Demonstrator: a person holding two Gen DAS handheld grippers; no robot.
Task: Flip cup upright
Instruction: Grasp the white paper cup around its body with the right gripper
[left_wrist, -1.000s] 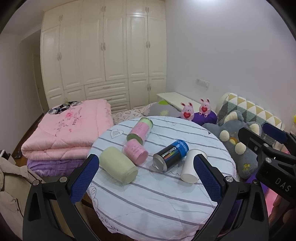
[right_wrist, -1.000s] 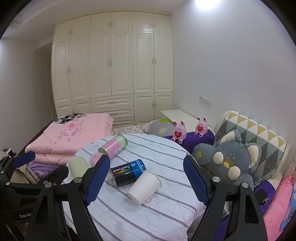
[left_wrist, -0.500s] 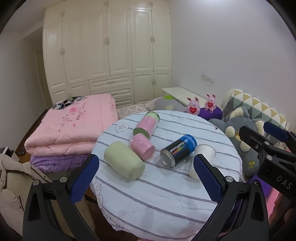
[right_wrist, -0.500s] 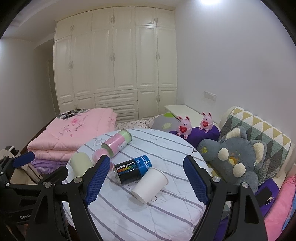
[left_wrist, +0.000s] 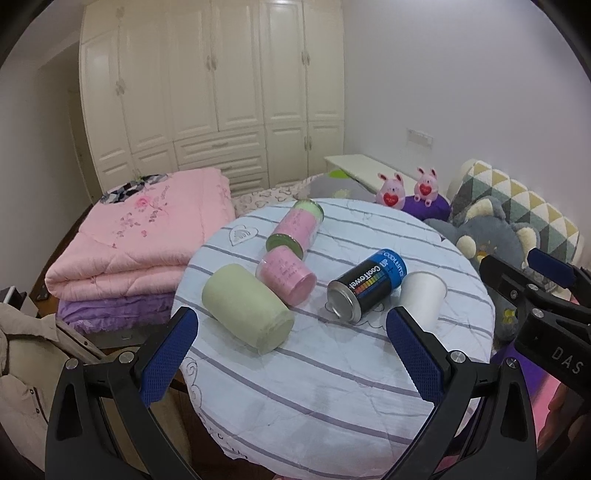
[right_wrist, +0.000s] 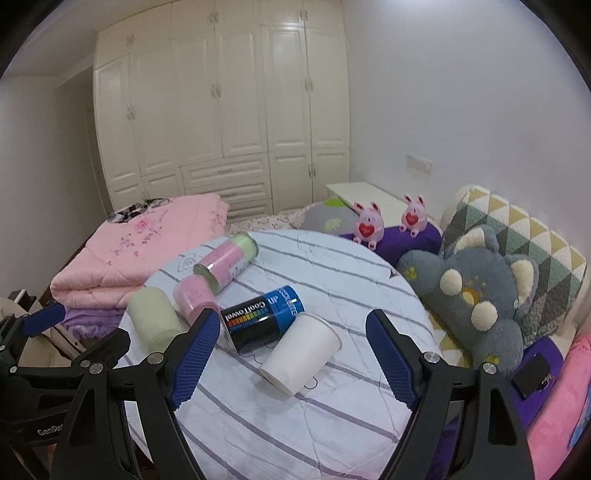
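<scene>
A white paper cup (right_wrist: 301, 353) lies on its side on the round striped table (right_wrist: 332, 273), its mouth toward the far right. It also shows in the left wrist view (left_wrist: 423, 298), right of a black and blue can (left_wrist: 367, 285). My right gripper (right_wrist: 291, 358) is open and empty, hovering just short of the cup, with the cup between its fingers in the view. My left gripper (left_wrist: 291, 352) is open and empty above the table's near edge. The right gripper's fingers (left_wrist: 550, 266) show at the right of the left wrist view.
On the table also lie a pale green roll (left_wrist: 247, 309), a small pink cup (left_wrist: 287, 275), a pink and green canister (left_wrist: 297, 229) and the can (right_wrist: 263, 320). A folded pink quilt (left_wrist: 140, 240) is left; plush toys and cushions (right_wrist: 480, 295) are right.
Both grippers have moved closer to the table and lower. The cup now sits between the right gripper's fingers in its view. Objects have not moved.
</scene>
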